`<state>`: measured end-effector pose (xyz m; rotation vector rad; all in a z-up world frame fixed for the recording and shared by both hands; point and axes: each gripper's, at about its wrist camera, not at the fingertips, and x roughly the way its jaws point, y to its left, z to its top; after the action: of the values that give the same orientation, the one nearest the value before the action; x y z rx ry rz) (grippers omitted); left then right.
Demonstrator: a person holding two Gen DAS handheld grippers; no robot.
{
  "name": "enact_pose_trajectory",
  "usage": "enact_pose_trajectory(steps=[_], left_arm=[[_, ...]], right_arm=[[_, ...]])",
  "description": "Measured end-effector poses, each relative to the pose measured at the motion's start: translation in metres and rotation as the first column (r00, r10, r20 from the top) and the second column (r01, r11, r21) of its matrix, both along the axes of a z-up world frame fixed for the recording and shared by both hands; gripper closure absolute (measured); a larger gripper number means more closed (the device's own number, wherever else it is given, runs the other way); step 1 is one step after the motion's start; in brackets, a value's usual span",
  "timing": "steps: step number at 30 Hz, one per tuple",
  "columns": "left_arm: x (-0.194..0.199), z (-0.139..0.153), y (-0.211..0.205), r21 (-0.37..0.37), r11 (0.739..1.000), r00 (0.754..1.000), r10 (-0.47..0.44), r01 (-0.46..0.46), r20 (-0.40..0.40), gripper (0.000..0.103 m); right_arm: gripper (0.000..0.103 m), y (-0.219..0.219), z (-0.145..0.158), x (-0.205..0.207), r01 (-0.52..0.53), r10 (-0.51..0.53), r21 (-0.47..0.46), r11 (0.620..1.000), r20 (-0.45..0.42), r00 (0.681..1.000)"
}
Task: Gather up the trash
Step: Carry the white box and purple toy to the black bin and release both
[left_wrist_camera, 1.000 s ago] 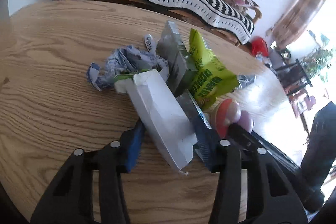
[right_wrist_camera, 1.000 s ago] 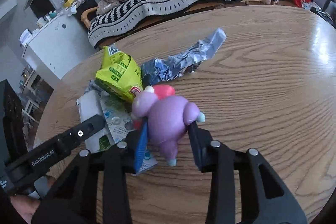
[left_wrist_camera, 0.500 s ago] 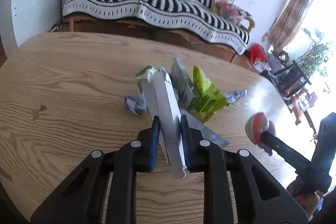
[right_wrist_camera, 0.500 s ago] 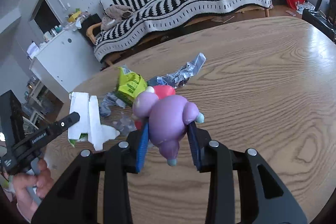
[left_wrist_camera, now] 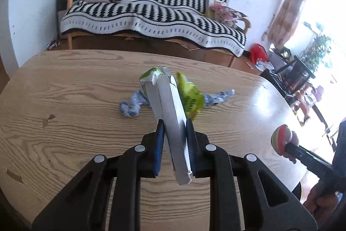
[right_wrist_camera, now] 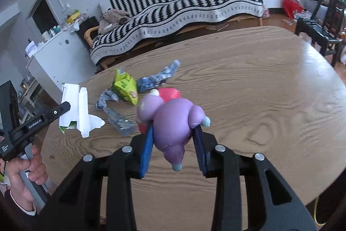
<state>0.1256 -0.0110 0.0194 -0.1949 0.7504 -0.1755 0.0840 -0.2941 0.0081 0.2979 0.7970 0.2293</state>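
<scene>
Left gripper (left_wrist_camera: pixel 174 140): fingers (left_wrist_camera: pixel 159 144) closed down within the past second, now clamped on a flattened white carton (left_wrist_camera: pixel 170 120), held clear above the tabletop (left_wrist_camera: pixel 64 101). Carton's green-printed end points away from the camera.

Right gripper (right_wrist_camera: pixel 173 140): fingers (right_wrist_camera: pixel 147 146) part-open around a purple toy figure (right_wrist_camera: pixel 173 120), pads pressing its sides; toy lifted off the tabletop, red part showing behind it.

On the tabletop beyond, near each other: a grey foil scrap (right_wrist_camera: pixel 120 120), a crumpled blue-white wrapper (left_wrist_camera: pixel 132 105), a yellow-green snack bag (right_wrist_camera: pixel 125 88), a second blue-white wrapper (right_wrist_camera: pixel 159 77).

Person's hand (right_wrist_camera: pixel 26 168) grips the left gripper's handle.

Far side: sofa with black-and-white striped throw (left_wrist_camera: pixel 151 16), white cabinet (right_wrist_camera: pixel 56 53).
</scene>
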Motion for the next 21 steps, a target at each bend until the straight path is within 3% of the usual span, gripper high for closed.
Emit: enact_pose_trajectory(steps=[6, 13, 21], left_arm=[[-0.011, 0.005, -0.049, 0.01, 0.995, 0.995, -0.101, 0.1, 0.024, 0.084], [-0.024, 0.007, -0.119, 0.02, 0.972, 0.971, -0.235, 0.234, 0.053, 0.084], [-0.055, 0.002, -0.215, 0.022, 0.901, 0.898, -0.433, 0.433, 0.078, 0.084]], right_arm=[[0.068, -0.048, 0.009, -0.028, 0.07, -0.07, -0.007, 0.997, 0.009, 0.997], [0.067, -0.108, 0.013, -0.067, 0.17, -0.17, -0.044, 0.984, 0.009, 0.985], [0.067, -0.197, 0.007, -0.125, 0.334, -0.334, -0.068, 0.94, 0.002, 0.942]])
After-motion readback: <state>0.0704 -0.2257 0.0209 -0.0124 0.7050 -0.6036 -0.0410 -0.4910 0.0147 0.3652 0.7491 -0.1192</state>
